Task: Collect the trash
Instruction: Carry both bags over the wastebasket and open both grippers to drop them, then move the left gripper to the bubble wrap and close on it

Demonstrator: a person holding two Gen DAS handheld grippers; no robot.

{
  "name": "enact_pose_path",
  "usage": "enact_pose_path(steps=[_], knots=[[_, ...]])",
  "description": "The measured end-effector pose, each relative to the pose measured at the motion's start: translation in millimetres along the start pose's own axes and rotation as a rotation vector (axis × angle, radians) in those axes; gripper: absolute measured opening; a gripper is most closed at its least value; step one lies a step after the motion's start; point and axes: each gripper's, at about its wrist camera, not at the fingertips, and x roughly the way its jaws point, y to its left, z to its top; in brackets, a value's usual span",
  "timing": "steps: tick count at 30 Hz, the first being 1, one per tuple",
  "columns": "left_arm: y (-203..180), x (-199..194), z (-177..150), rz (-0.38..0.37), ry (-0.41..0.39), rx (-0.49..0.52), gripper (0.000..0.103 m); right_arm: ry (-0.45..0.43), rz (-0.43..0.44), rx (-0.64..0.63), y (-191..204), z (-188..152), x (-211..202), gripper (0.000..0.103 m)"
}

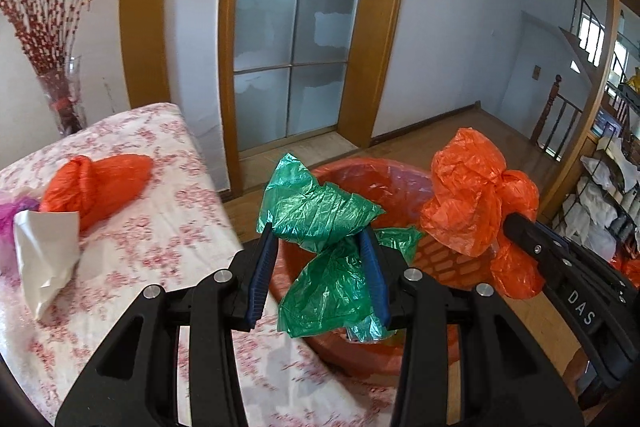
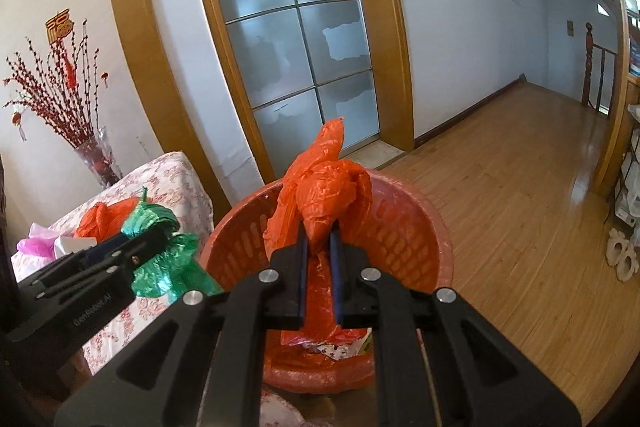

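Note:
My left gripper [image 1: 318, 231] is shut on a crumpled green plastic bag [image 1: 320, 215], held over the near rim of the red laundry-style basket [image 1: 372, 183]. My right gripper [image 2: 319, 229] is shut on a crumpled orange plastic bag [image 2: 324, 187], which hangs above the inside of the same basket [image 2: 404, 227]. In the left wrist view the right gripper's orange bag [image 1: 468, 195] shows at the right. In the right wrist view the left gripper with its green bag [image 2: 160, 259] shows at the left. Some wrappers lie at the basket's bottom [image 2: 340, 347].
A table with a floral cloth [image 1: 160, 227] stands left of the basket, bearing another orange bag [image 1: 96, 187], a white paper piece [image 1: 48, 251] and a pink bag [image 2: 36, 239]. A glass vase with red branches [image 1: 64, 95] stands at its back. Wooden floor [image 2: 520, 207] spreads to the right.

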Motion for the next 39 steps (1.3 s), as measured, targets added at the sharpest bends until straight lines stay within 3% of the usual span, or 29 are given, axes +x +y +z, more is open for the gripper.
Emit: enact_pose_path(steps=[13, 16, 19, 28, 39], knots=[[-17, 28, 1, -0.036, 0.048, 0.021, 0.043, 0.01, 0.001, 0.051, -16, 4, 18, 0.012], [-17, 31, -1, -0.033, 0.055, 0.018, 0.058, 0.006, 0.006, 0.062, -18, 4, 19, 0.018], [-15, 33, -3, -0.014, 0.061, 0.017, 0.069, 0.006, 0.01, 0.073, -20, 4, 20, 0.034], [18, 16, -12, 0.094, 0.06, -0.012, 0.073, -0.002, -0.025, 0.061, -22, 2, 17, 0.057], [71, -24, -33, 0.239, 0.051, -0.044, 0.078, 0.003, -0.012, 0.007, 2, -2, 10, 0.073]])
